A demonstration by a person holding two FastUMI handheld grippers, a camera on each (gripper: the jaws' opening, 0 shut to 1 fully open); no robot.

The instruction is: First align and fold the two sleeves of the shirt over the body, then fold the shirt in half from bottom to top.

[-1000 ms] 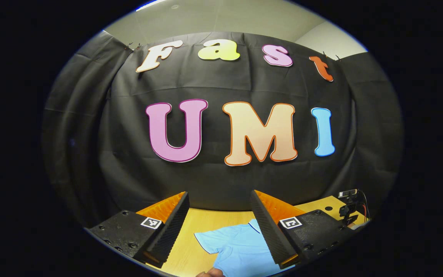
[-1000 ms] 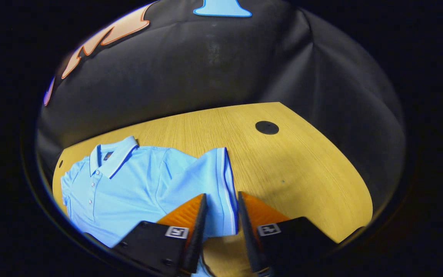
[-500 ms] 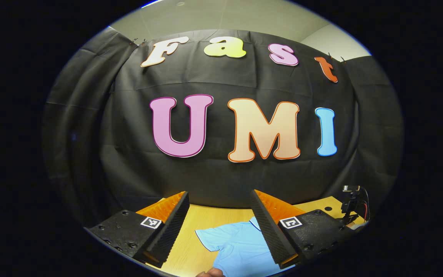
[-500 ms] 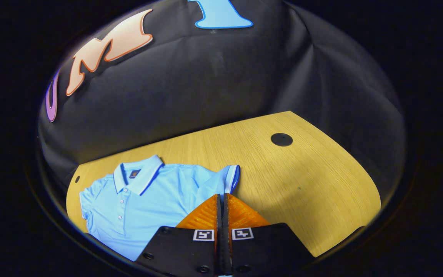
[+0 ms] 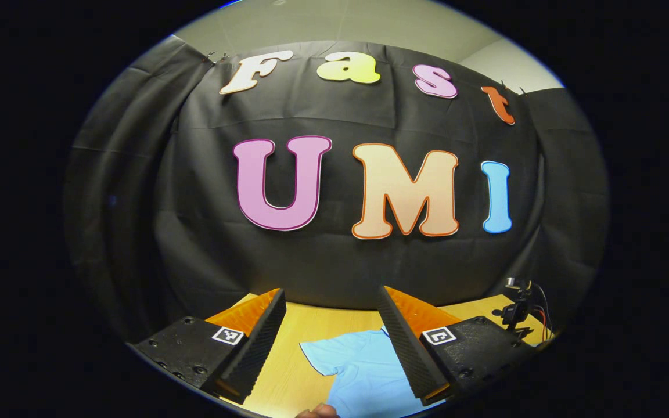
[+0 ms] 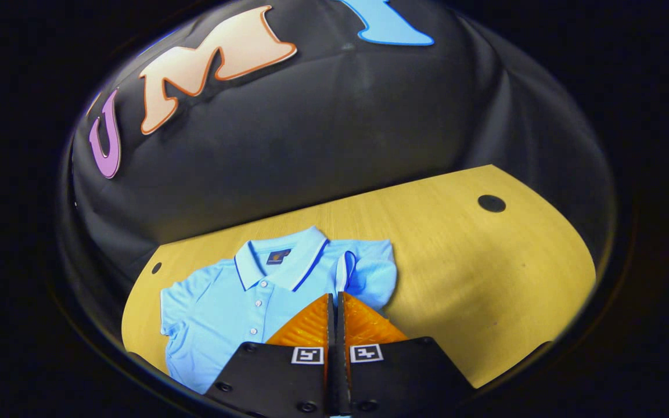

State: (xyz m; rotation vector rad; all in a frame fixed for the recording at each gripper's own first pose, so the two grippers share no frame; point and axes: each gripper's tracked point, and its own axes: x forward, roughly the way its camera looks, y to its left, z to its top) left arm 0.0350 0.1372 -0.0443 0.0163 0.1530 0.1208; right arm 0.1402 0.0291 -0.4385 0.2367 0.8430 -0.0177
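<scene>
A light blue polo shirt (image 6: 224, 307) lies face up on the wooden table (image 6: 485, 261), collar toward the black wall. My right gripper (image 6: 335, 299) is shut on the hem of one sleeve (image 6: 369, 273). It holds that sleeve raised and curled inward beside the collar. In the left gripper view, my left gripper (image 5: 330, 293) hangs open above the table with nothing between its fingers. Below it lies the shirt's other sleeve (image 5: 334, 351), flat and spread out.
A round black cap (image 6: 491, 203) sits in the table at the far right, and a small hole (image 6: 155, 267) at the far left. A small dark device with cables (image 5: 517, 307) stands at the right in the left gripper view. A fingertip (image 5: 317, 412) shows at the bottom edge.
My right gripper closed on the sleeve hem, then lifted it and carried it inward over the shirt body. The left gripper stayed open and barely shifted.
</scene>
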